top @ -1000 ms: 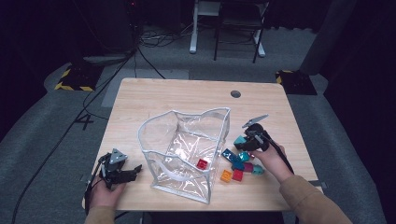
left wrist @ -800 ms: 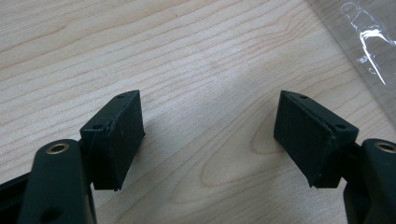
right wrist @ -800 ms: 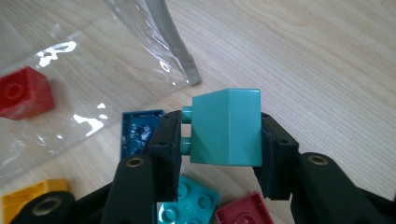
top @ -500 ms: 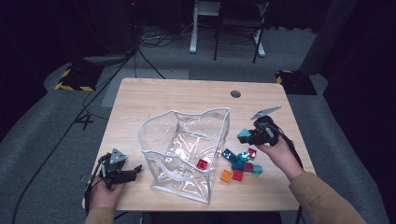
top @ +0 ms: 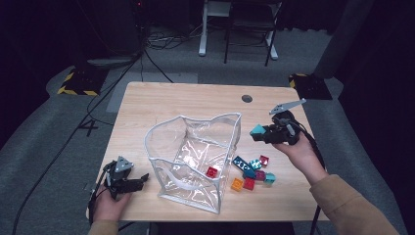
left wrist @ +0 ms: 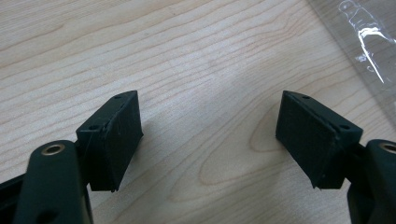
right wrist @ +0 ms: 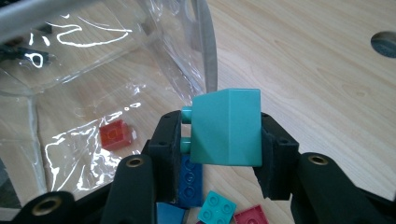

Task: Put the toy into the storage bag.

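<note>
Now we see the right gripper higher than it was a second ago: back then it sat low among the loose bricks beside the bag, and at this moment it hangs above the table, just off the bag's right wall, with the teal brick carried up with it. In the right gripper view its jaws pinch that teal brick from both sides, the studs pointing toward the left jaw. The left gripper has not shifted; it rests near the table's front left corner, well apart from the bag, and in the left gripper view we find its jaws spread wide over bare wood with nothing between them.

The clear plastic bag stands open on the table, its rim sagging and uneven. Inside it we count one red brick lying on the bottom near the right wall; the right gripper view shows the same red brick through the film. Outside, just right of the bag, the pile of bricks stays on the wood: orange, red, dark blue, maroon and teal pieces, close together and some touching
</note>
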{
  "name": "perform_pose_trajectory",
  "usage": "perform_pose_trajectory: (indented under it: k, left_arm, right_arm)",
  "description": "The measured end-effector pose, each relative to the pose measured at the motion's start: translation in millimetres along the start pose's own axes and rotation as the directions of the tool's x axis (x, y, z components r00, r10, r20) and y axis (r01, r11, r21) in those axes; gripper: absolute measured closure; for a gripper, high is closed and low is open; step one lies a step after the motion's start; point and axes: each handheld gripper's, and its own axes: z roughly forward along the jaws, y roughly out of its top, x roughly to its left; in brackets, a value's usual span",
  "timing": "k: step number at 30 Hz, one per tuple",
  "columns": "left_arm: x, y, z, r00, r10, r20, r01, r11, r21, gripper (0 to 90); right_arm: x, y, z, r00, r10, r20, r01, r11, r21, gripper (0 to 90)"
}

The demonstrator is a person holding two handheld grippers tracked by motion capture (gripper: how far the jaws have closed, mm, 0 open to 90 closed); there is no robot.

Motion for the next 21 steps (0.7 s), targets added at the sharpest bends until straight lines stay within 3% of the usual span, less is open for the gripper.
perform_pose_trajectory:
  k: [15,21]
  left_arm:
    - [0.0,0.1,-0.1,1.0000,0.000,0.000,0.000,1.0000,0.001,23.0]
    - [0.2,0.1,0.0,1.0000,0.001,-0.002,-0.001,1.0000,0.000,22.9]
  right_arm:
    - [20.5,34.2,-38.2,0.9983,-0.057,-0.012,0.056,0.995,-0.078,56.7]
    - [33.7,58.4,-46.5,0.9950,-0.086,-0.050,0.082,0.992,-0.092,56.7]
